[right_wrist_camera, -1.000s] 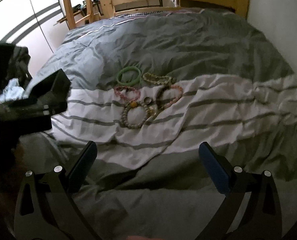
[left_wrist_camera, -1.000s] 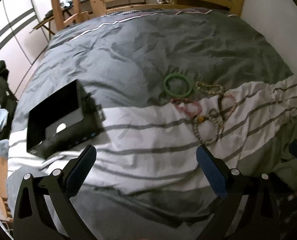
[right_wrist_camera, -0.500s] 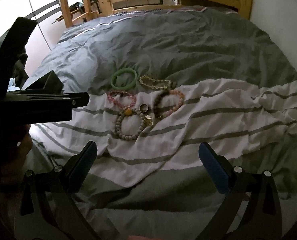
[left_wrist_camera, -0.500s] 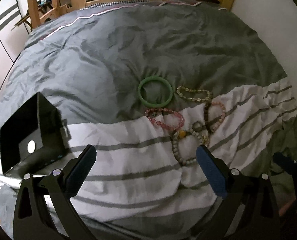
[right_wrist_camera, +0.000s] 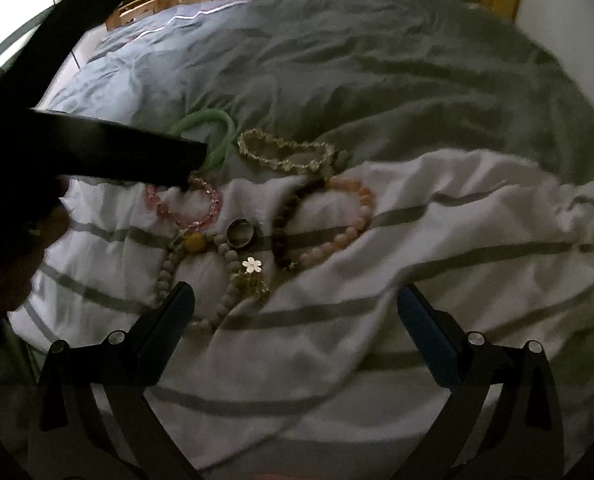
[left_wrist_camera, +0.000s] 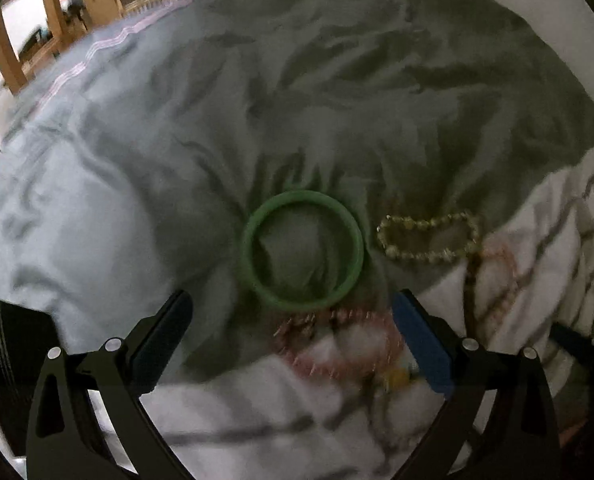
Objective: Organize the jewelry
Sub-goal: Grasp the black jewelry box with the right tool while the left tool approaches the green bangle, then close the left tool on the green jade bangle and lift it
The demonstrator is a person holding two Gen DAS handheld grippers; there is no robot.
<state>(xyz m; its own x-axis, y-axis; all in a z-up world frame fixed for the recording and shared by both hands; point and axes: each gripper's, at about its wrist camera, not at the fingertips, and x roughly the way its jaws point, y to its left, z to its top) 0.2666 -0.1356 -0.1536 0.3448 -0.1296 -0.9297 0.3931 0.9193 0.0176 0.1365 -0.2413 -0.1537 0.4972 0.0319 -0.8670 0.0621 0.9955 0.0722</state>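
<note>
Smooth green bangle lies flat on wrinkled grey duvet; beaded yellow bracelet stretches sideways beside it. Left gripper and right gripper both spread, empty.

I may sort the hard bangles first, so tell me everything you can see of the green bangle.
The green bangle is one smooth, closed hoop, jade-like, lying flat on the grey duvet. Nothing grips it; the open left gripper hangs just before it. The pink bead bracelet lies close by; contact is too blurred to judge.
</note>
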